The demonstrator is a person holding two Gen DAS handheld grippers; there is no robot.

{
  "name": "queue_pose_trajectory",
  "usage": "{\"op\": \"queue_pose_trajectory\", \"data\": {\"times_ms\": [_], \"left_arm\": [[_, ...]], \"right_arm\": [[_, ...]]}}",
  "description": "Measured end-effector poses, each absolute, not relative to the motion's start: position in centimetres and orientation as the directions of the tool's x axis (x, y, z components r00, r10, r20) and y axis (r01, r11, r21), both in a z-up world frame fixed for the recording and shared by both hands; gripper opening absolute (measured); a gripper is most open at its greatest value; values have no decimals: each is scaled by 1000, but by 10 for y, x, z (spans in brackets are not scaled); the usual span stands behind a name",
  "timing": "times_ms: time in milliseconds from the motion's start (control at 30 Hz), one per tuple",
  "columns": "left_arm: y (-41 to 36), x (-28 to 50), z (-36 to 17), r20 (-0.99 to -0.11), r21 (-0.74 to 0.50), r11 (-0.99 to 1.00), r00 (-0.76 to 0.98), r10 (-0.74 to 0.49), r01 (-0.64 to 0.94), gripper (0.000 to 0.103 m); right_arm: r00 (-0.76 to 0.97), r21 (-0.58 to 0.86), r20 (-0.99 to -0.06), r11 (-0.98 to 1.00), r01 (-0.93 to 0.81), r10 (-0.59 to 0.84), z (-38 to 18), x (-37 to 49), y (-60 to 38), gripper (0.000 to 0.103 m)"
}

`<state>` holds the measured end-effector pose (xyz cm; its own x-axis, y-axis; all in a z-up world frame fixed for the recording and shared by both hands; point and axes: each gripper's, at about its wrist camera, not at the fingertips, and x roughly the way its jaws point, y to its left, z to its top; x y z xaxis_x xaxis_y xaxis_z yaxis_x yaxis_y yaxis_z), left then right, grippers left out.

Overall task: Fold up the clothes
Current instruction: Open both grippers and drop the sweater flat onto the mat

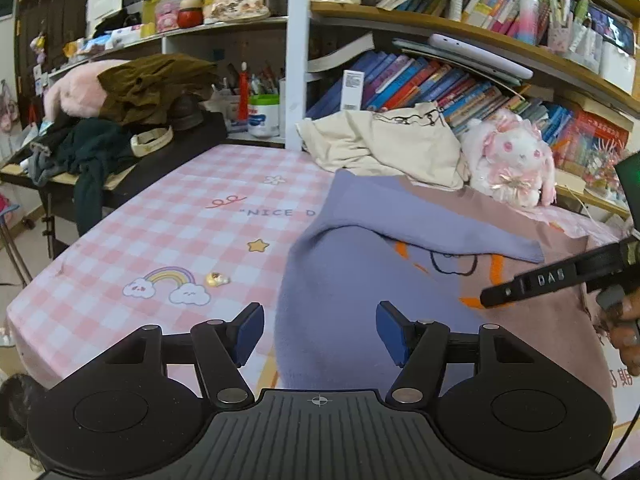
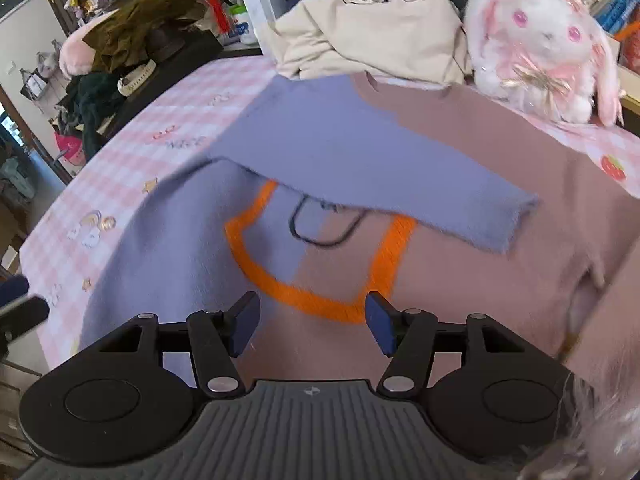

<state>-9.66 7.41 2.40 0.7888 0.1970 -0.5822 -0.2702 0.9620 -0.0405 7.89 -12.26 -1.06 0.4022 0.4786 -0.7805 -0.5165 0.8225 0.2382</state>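
Observation:
A two-tone sweater (image 1: pixel 352 280) (image 2: pixel 460 160), lavender on one half and dusty pink on the other, lies flat on the pink checked tablecloth (image 1: pixel 180 216). It carries an orange and black outline design (image 2: pixel 320 280). Its lavender sleeve (image 2: pixel 360 168) is folded across the chest. My left gripper (image 1: pixel 320 332) is open above the sweater's lavender lower edge, holding nothing. My right gripper (image 2: pixel 312 328) is open over the sweater's middle, also empty. The right gripper's body (image 1: pixel 560 276) shows at the right edge of the left wrist view, with a hand (image 1: pixel 624 328) behind it.
A cream garment (image 1: pixel 392 144) (image 2: pixel 372 24) is heaped at the table's back, beside a white and pink plush rabbit (image 1: pixel 512 156) (image 2: pixel 544 40). Bookshelves (image 1: pixel 460 80) stand behind. A side table at the left holds dark and olive clothes (image 1: pixel 120 120). A small charm (image 1: pixel 218 279) lies on the cloth.

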Motion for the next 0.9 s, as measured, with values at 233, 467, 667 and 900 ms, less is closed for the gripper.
{"op": "queue_pose_trajectory", "data": {"times_ms": [233,467,667,900], "left_arm": [[68,-88,20,-596,-23,972,784,174,-233,63],[80,-80,8,-635,3,968,747,196,-251,64],[92,-73,9,-633,6,963,745,212,-269,64],[96,-72,7,-634,37,969,744,212,-244,64]], "right_arm": [[434,220,-779,845,-488,453,-13,65,-148,57],[476,160,-781,866,-473,404,-18,46,-168,59],[485,127,-795,882,-453,364,-26,34,-180,60],[503,27,-805,865,-501,316,-33,21,-167,71]]}}
